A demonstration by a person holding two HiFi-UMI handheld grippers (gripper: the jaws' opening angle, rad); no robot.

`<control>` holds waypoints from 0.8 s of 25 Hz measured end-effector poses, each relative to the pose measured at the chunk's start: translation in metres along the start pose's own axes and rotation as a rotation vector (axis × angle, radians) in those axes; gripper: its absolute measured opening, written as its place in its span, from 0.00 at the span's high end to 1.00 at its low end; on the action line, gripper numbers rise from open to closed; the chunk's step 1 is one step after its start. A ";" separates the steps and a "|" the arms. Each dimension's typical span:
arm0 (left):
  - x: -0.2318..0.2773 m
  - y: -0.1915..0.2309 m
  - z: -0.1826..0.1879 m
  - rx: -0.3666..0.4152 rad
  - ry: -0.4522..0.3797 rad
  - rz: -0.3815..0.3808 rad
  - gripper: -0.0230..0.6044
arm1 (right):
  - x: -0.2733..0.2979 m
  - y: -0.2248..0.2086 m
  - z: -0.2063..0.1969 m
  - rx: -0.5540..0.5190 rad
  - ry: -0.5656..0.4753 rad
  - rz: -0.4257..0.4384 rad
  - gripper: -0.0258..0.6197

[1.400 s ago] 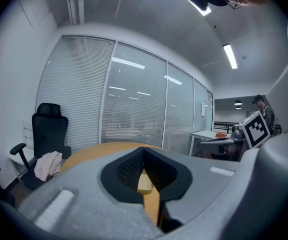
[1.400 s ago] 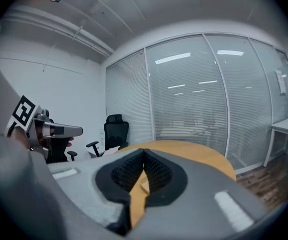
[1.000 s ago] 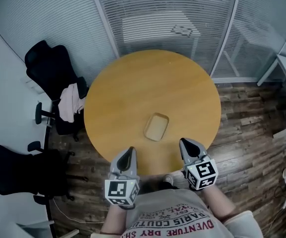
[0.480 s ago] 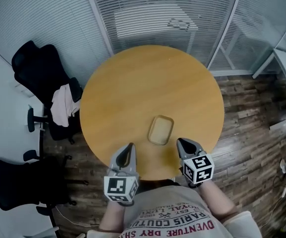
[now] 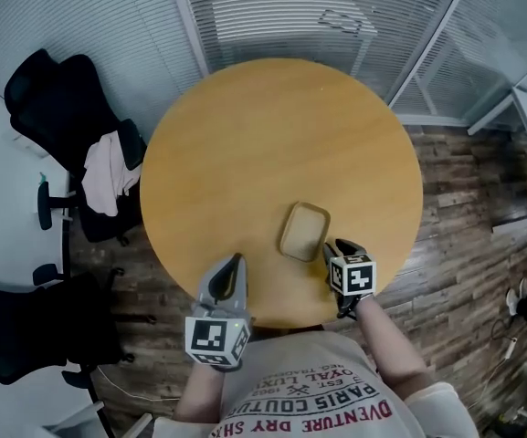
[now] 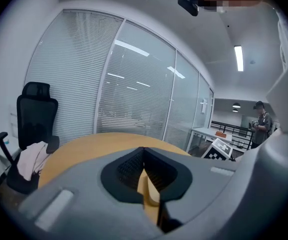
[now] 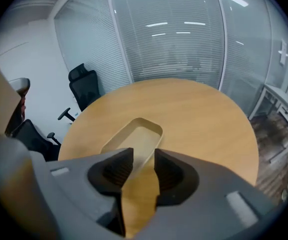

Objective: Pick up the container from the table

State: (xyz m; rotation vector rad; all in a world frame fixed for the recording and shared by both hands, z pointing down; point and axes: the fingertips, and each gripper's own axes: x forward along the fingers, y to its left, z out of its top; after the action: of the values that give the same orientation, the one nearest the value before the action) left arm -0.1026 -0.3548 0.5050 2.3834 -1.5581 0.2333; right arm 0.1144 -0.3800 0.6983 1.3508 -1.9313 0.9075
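Note:
A shallow tan rectangular container (image 5: 303, 231) lies empty on the round wooden table (image 5: 263, 126), toward its near right side. My right gripper (image 5: 332, 247) tips steeply down at the container's near right corner. In the right gripper view its jaws are opening around a gap (image 7: 144, 155). The container (image 7: 134, 136) lies just beyond the tips, its right rim running into that gap without the pads pressing on it. My left gripper (image 5: 236, 263) hovers over the table's near edge, left of the container. Its jaws (image 6: 144, 150) meet at the tips, holding nothing.
Black office chairs stand left of the table, one (image 5: 71, 108) draped with a pale cloth (image 5: 104, 167), another (image 5: 35, 327) nearer. Glass walls with blinds (image 5: 272, 12) close off the far side. A person (image 6: 260, 124) stands far off in the left gripper view.
My right gripper has dropped and tilted down toward the container's near right corner. The left gripper has slid forward over the table edge. The container has not moved on the table.

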 end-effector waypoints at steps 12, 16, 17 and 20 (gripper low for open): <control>0.036 0.025 -0.004 0.019 0.033 0.004 0.95 | 0.058 -0.019 -0.009 0.125 0.124 -0.042 0.75; 0.043 0.016 0.000 0.034 0.027 -0.030 0.95 | 0.071 -0.018 -0.011 0.148 0.150 -0.050 0.77; 0.044 0.016 0.001 0.036 0.025 -0.030 0.95 | 0.074 -0.019 -0.012 0.144 0.158 -0.059 0.78; 0.046 0.019 0.002 0.047 0.026 -0.021 0.95 | 0.081 -0.017 -0.017 0.137 0.186 -0.074 0.84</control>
State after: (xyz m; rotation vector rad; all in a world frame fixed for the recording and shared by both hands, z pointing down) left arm -0.1013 -0.4028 0.5190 2.4216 -1.5317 0.2981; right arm 0.1084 -0.4141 0.7760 1.3543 -1.6944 1.1041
